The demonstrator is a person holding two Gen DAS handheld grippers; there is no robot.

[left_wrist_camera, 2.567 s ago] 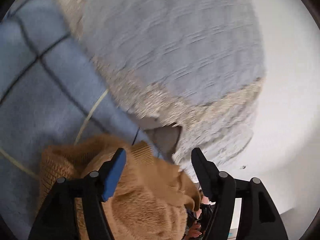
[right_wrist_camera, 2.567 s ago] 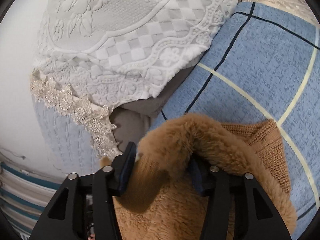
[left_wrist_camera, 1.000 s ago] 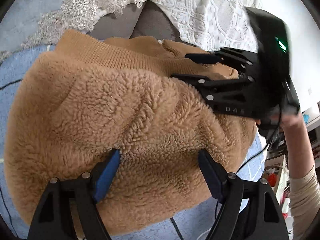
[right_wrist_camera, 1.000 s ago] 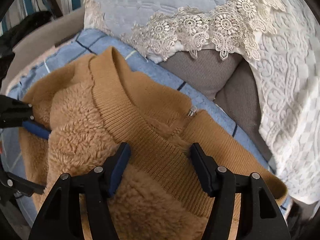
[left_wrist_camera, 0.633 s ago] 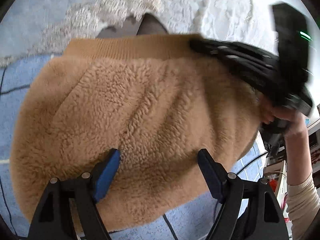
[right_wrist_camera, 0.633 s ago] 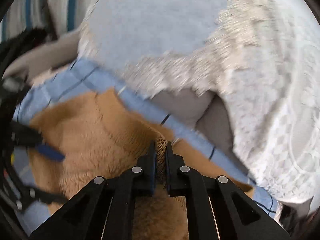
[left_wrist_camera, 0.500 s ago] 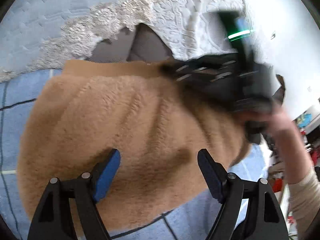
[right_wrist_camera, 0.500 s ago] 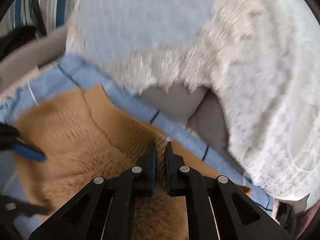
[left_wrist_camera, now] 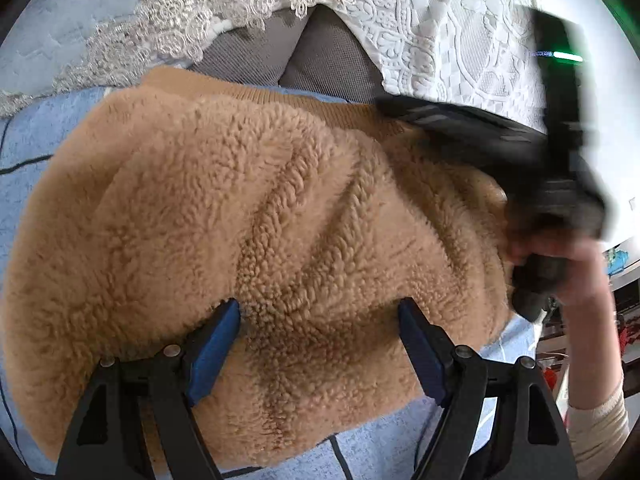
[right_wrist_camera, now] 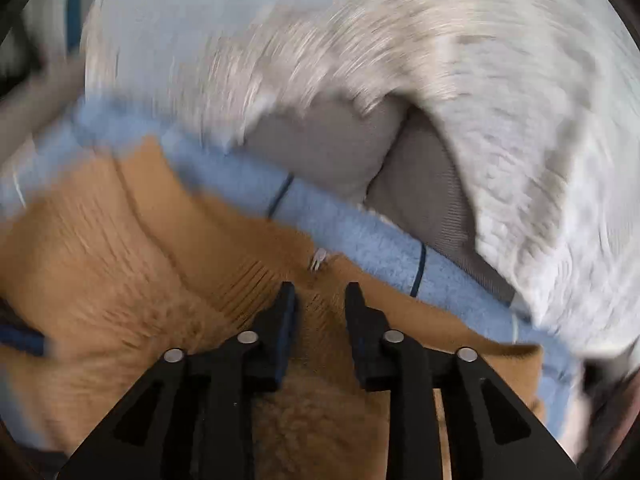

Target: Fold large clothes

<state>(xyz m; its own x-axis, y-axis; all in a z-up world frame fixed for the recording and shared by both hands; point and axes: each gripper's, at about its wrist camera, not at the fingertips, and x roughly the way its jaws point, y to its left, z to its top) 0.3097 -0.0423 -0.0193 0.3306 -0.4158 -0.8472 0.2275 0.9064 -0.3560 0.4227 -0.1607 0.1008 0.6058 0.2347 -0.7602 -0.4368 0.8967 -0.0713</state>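
We see the tan fleece sweater [left_wrist_camera: 256, 216] lying bunched on a blue plaid blanket [left_wrist_camera: 28, 128], its fluffy pile facing up and its ribbed knit band [left_wrist_camera: 256, 92] along the far edge, near the grey cushions [left_wrist_camera: 320, 60]. White lace covers [left_wrist_camera: 440, 32] drape over those cushions, and a pale blue quilted cover [left_wrist_camera: 52, 32] with a lace trim sits to the left in the left wrist view.

Left gripper [left_wrist_camera: 320, 316]: we find its blue-padded fingers [left_wrist_camera: 216, 344] spread wide, low over the fleece. The pile bulges up between them, but the pads are apart from each other and we see no pinch; whether they rest on the fabric we cannot tell.

Right gripper [right_wrist_camera: 320, 296]: its jaws are opening, with a narrow gap between the tips. The ribbed knit band [right_wrist_camera: 240, 276] of the sweater lies between and under the fingers [right_wrist_camera: 284, 312], and the pads do not press it. A small pale tag or clip [right_wrist_camera: 319, 258] shows just beyond the tips, at the edge where knit meets blanket [right_wrist_camera: 360, 240]. This view is heavily motion-blurred, so finer detail is not legible.

In the left wrist view we note the right gripper [left_wrist_camera: 400, 106] reaching to the sweater's far right corner, blurred, held by a person's hand [left_wrist_camera: 560, 264] with a cream sleeve [left_wrist_camera: 596, 428] below it.
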